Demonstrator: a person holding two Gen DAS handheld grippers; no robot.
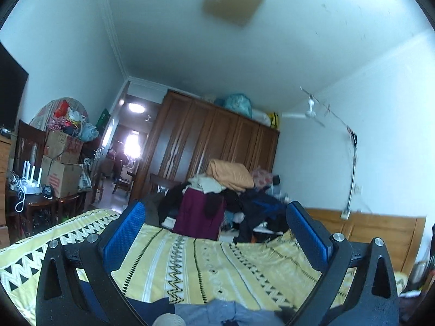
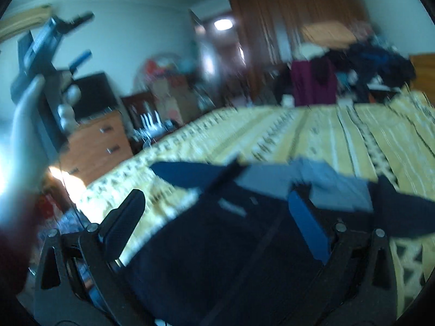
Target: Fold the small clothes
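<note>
The left hand-held gripper (image 1: 216,213) is released, its blue-padded fingers (image 1: 127,228) spread wide and gripping nothing. It is raised and tipped upward, looking across the bed (image 1: 217,260) toward the heap of clothes (image 1: 231,198) far ahead of it. In the right wrist view it shows up high and well to the left of the other tool (image 2: 58,43), carried by a hand (image 2: 27,114). My guess is it has been lifted clear so the cloth below lies undisturbed.

The small garment (image 2: 217,233), dark navy with a lighter blue-grey part, lies spread flat on the bed's yellow patterned cover, probably laid out ready for folding. Only its edge shows under the left tool (image 1: 217,311).

The right hand-held gripper (image 2: 216,203) is held low and close above the garment, angled forward along it, fingers parted and clasping nothing. The view is blurred, so whether its tips touch the cloth is unclear.
</note>
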